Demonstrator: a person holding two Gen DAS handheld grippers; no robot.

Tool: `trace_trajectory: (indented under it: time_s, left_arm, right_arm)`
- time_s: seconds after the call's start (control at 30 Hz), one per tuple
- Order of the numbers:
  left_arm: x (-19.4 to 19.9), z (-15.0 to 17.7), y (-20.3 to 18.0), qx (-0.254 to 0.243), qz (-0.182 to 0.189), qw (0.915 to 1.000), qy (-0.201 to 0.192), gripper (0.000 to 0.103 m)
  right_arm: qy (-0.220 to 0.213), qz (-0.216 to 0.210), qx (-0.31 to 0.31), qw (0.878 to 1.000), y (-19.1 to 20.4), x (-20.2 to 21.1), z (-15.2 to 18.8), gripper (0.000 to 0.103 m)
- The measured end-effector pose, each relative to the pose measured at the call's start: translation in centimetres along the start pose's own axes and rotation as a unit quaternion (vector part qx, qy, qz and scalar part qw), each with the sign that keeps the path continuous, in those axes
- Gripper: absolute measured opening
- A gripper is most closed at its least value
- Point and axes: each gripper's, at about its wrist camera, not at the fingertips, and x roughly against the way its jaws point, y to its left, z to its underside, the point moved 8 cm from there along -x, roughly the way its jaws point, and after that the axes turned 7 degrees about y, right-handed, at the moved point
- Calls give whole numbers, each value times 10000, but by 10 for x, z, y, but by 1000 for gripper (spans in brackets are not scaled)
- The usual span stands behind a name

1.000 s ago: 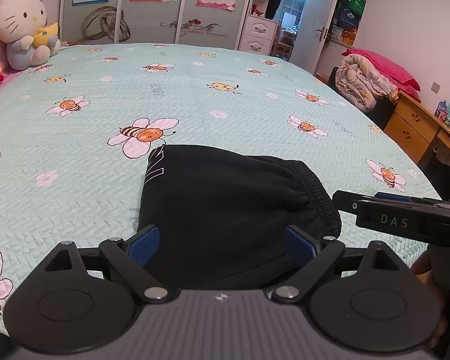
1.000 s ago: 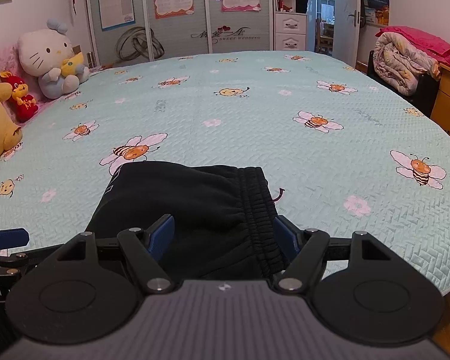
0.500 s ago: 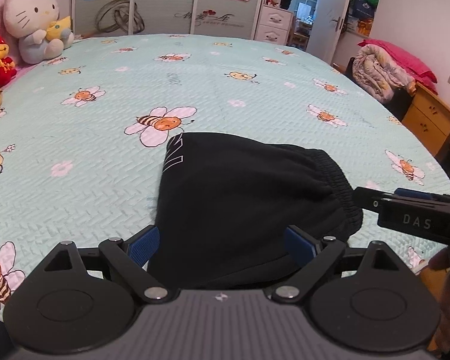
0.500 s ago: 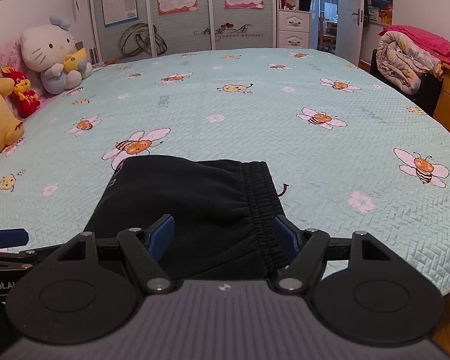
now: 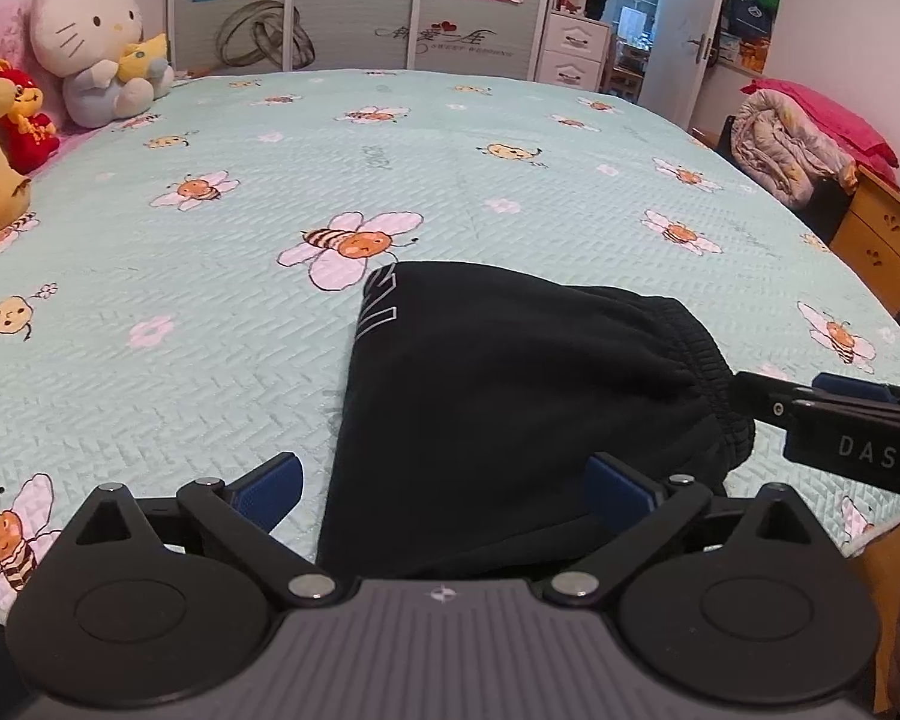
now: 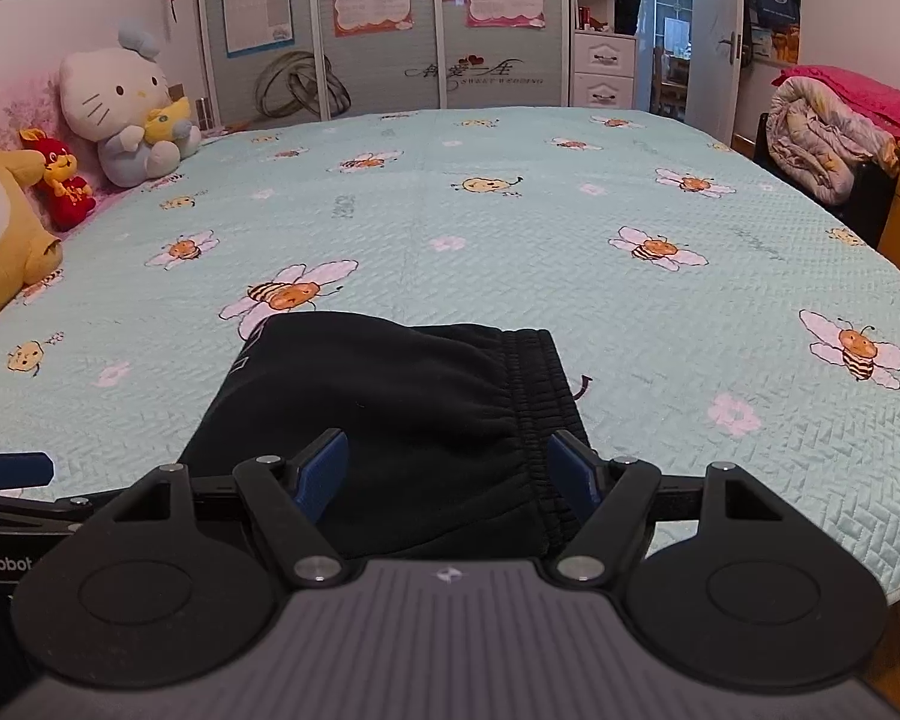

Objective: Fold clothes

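Note:
A folded black garment (image 5: 510, 396) with an elastic waistband (image 6: 534, 396) and white lettering lies on the bee-print bedspread (image 5: 390, 150) near its front edge. My left gripper (image 5: 444, 489) hovers over the garment's near left part, and its jaws are opening. One of its pads (image 5: 270, 489) is over bare bedspread, the other over the cloth, and neither presses on it. My right gripper (image 6: 447, 468) stands open over the near right part, with the waistband beside its right pad (image 6: 570, 471). Its finger (image 5: 810, 414) also shows at the waistband in the left wrist view.
Plush toys (image 6: 126, 114) sit at the bed's far left. A wardrobe with posters (image 6: 378, 18) stands behind the bed. A bundled quilt (image 6: 822, 132) and a wooden drawer unit (image 5: 882, 240) are on the right. A person (image 6: 627, 0) stands in the far doorway.
The left gripper's pads have spread a little wider, and its view has swung so that the garment sits further right. The right gripper and the garment have stayed put.

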Motion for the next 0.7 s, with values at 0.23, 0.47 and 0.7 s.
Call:
trace_trajectory:
  time_s: [0.23, 0.47, 0.7]
  left_arm:
    - [4, 3, 4, 146, 45, 9998, -138, 103]
    - [8, -1, 12, 402, 177, 9981, -438, 103]
    - [10, -2, 3, 188, 131, 9987, -452, 103]
  right_arm:
    - [-31, -11, -8, 10000, 3, 0, 3, 83]
    - [-200, -197, -260, 9993, 0, 3, 5, 85]
    - [-467, -496, -417, 9968, 5, 10, 7, 84]
